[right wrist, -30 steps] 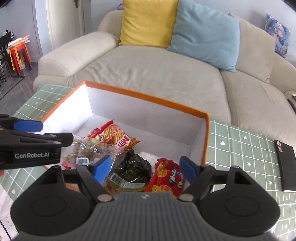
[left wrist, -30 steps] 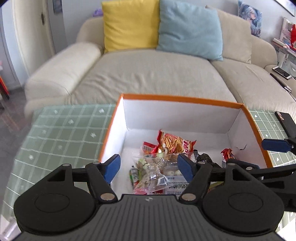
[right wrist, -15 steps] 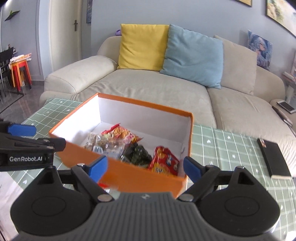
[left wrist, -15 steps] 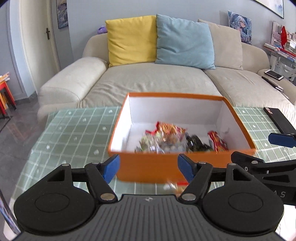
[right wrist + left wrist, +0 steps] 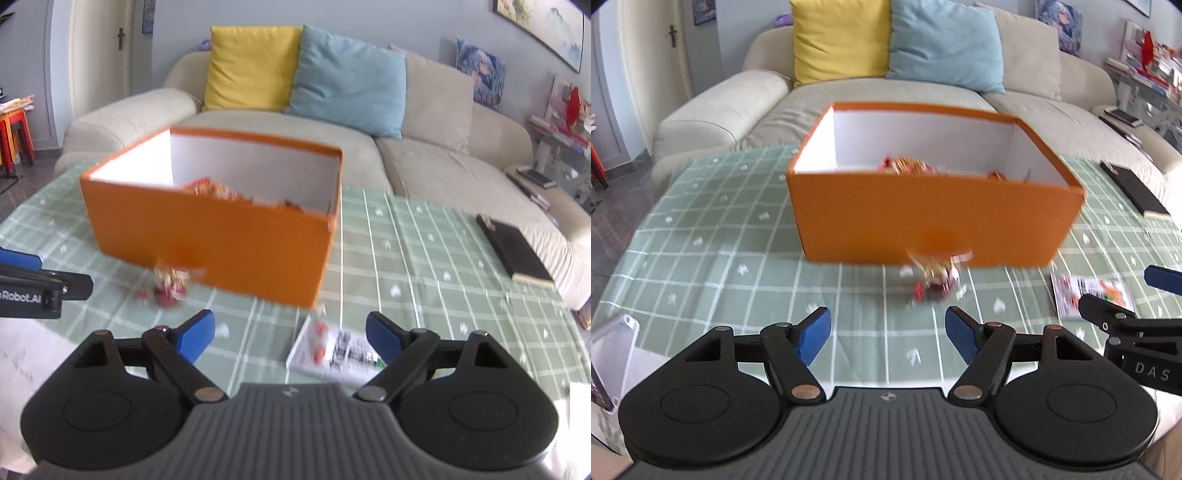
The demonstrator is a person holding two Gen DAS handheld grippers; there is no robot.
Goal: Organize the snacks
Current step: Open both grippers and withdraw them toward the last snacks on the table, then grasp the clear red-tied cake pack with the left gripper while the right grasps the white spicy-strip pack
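An orange box with white inner walls stands on the green checked tablecloth, and several snack packs lie inside it. A small clear pack of red sweets lies on the cloth against the box's near wall. A flat white snack packet lies further right. My left gripper hovers open just short of the sweets pack. My right gripper is open above the white packet, which lies by its right finger. Nothing is held.
A black flat case lies at the table's right edge. A beige sofa with yellow and blue cushions stands behind the table. A white object sits at the near left corner.
Both grippers have drawn back from over the box toward the table's near side and sunk lower. The box's outer wall and the two packs in front of it have come into view.
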